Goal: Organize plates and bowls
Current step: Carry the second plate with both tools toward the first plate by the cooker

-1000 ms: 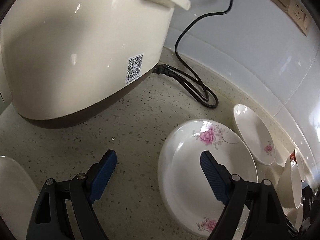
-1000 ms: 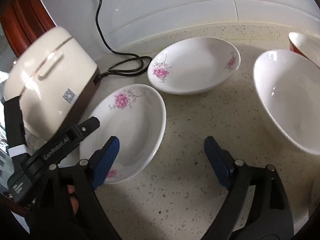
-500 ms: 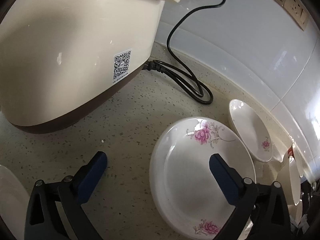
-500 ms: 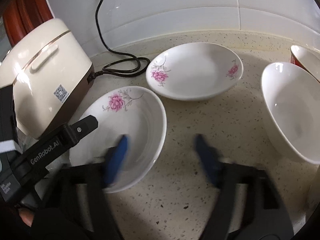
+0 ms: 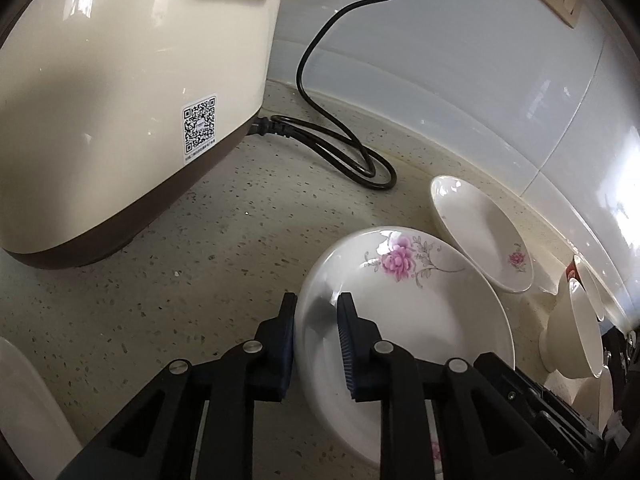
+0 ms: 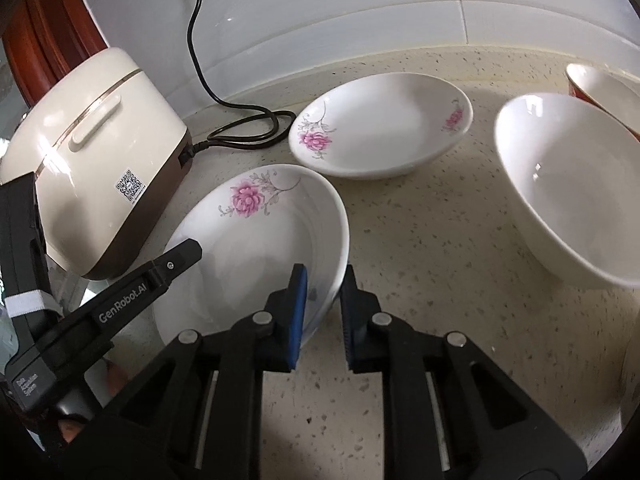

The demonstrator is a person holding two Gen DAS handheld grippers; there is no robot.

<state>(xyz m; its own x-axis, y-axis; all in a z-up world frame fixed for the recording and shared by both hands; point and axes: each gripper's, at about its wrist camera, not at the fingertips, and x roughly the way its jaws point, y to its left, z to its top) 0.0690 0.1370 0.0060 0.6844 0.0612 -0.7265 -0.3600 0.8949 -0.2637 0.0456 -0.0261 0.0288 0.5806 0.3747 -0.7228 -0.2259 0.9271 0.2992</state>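
Between both closing hand-held grippers, left (image 5: 316,320) and right (image 6: 323,294), sits the pink-flowered plate's (image 6: 256,240) rim; only the right view shows the white bowl (image 6: 560,184) whole.

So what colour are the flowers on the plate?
Pink, with grey stems, on the white plate. The right wrist view shows them best.

Both wrist cameras look steeply down along their fingers at the speckled counter (image 5: 168,288) from close range. Each faces the tiled wall (image 6: 360,8). Both views share the near flowered plate (image 5: 420,308), the rice cooker (image 6: 96,168) and its cord (image 5: 340,152).
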